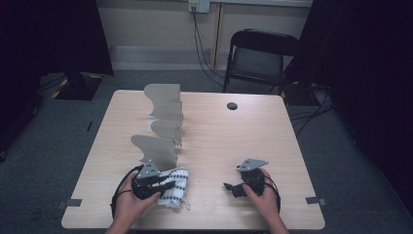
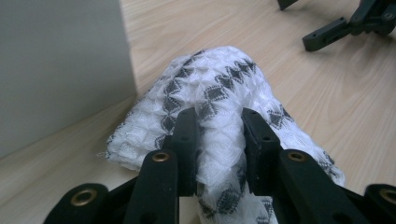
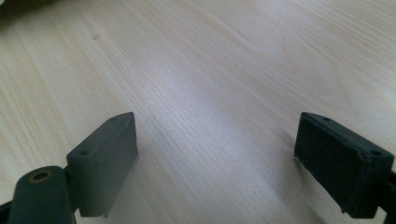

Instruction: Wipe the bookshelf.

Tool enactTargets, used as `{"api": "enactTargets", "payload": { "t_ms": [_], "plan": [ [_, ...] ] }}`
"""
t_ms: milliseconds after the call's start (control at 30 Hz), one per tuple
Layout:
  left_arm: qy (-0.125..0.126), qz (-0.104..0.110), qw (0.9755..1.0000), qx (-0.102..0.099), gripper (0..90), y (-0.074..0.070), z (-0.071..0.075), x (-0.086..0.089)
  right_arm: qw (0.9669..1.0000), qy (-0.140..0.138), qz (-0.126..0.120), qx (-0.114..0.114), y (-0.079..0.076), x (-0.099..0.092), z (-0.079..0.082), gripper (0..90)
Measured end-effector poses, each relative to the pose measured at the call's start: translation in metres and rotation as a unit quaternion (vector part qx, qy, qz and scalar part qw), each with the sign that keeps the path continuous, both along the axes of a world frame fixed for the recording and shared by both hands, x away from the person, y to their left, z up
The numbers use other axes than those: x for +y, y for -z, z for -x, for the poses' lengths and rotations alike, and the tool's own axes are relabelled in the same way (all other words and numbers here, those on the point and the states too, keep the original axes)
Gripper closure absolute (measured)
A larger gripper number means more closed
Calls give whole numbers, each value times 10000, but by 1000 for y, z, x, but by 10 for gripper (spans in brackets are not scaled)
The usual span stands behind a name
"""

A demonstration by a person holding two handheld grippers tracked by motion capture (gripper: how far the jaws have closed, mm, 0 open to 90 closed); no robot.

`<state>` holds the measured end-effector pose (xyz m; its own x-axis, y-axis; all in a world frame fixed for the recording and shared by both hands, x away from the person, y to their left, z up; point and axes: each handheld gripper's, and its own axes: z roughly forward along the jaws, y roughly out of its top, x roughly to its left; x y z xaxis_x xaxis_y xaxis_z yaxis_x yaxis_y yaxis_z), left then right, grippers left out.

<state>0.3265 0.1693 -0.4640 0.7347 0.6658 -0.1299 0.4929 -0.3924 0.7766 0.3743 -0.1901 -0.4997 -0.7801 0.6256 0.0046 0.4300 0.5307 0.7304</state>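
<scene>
A bunched white cloth [image 1: 176,189] with a black diamond pattern lies near the front left of the wooden table [image 1: 234,141]. My left gripper [image 1: 164,184] is shut on it. In the left gripper view both jaws pinch a fold of the cloth [image 2: 219,88], and the left gripper [image 2: 219,122] rests low over the tabletop. At the front right, my right gripper [image 1: 232,189] lies on the table, pointing left. In the right gripper view, the right gripper [image 3: 217,140] stands open with bare wood between its pads.
A grey rack of upright curved dividers [image 1: 163,122] runs from the table's middle left toward the cloth; its nearest panel [image 2: 60,65] stands just beside the cloth. A dark cable hole [image 1: 232,106] sits at the back. A folding chair [image 1: 260,53] stands behind the table.
</scene>
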Motion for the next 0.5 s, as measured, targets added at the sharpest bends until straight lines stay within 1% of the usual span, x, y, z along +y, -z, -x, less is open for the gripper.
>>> {"api": "enactTargets", "payload": {
  "t_ms": [100,133,167,233,267,300,367,433,467,500],
  "plan": [
    [58,23,10000,-17,694,0,-2,-12,10000,1,0,1,0,0,0,123],
    [87,-6,10000,-28,696,0,-4,-15,10000,0,-1,2,0,0,0,123],
    [82,65,9999,-4,696,1,-5,-20,10000,0,-1,2,0,0,0,123],
    [160,47,9999,-14,696,1,-7,-28,10000,0,-1,2,0,0,0,124],
    [156,76,9998,-38,696,2,-8,-33,10000,1,-1,2,0,0,0,123],
    [187,46,9998,-52,695,2,-10,-36,10000,0,0,0,0,0,0,123],
    [230,68,9997,-93,695,2,-12,-43,10000,0,0,1,0,0,0,124],
    [241,48,9997,-55,694,3,-16,-49,10000,0,-1,1,0,0,0,124],
    [254,-2,9996,-80,694,4,-17,-51,10000,0,0,0,0,0,0,124],
    [269,-4,9996,-77,693,5,-18,-54,10000,0,-1,1,0,0,0,123]
  ]
}}
